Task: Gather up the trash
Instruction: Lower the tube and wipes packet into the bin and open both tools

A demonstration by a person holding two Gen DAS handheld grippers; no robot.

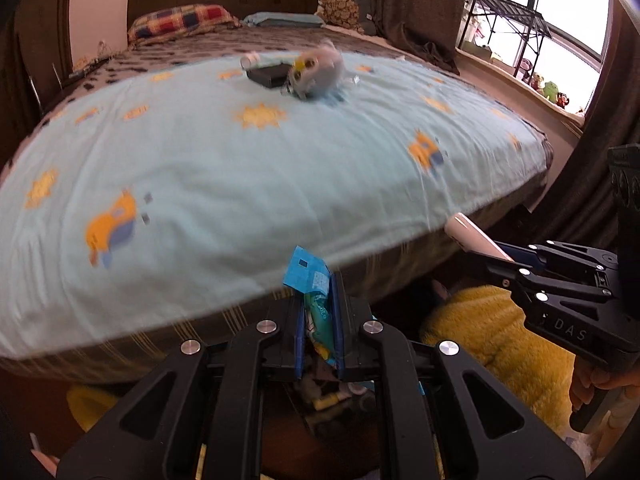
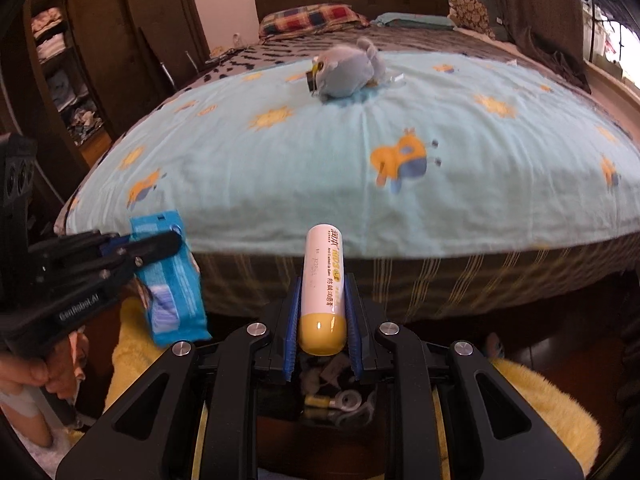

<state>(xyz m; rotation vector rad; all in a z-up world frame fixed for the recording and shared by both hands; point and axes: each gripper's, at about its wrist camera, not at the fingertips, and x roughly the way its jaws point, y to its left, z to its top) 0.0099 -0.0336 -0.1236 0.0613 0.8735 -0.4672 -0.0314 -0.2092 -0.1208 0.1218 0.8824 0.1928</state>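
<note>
Left gripper pinching blue wrapper: light, crinkly, limp; edge grip suiting. Right gripper clamping tube: rigid, smooth, likely slippery; mid-body hold safest.

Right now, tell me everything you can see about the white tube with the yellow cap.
The white tube is a smooth, glossy cylinder, plastic by the look of it, with yellow and dark printed lettering along its side and a rounded yellow cap at the near end. The right gripper is shut on it, blue pads pressing both sides near the cap. Its white end points toward the bed, held off the mattress edge.
</note>
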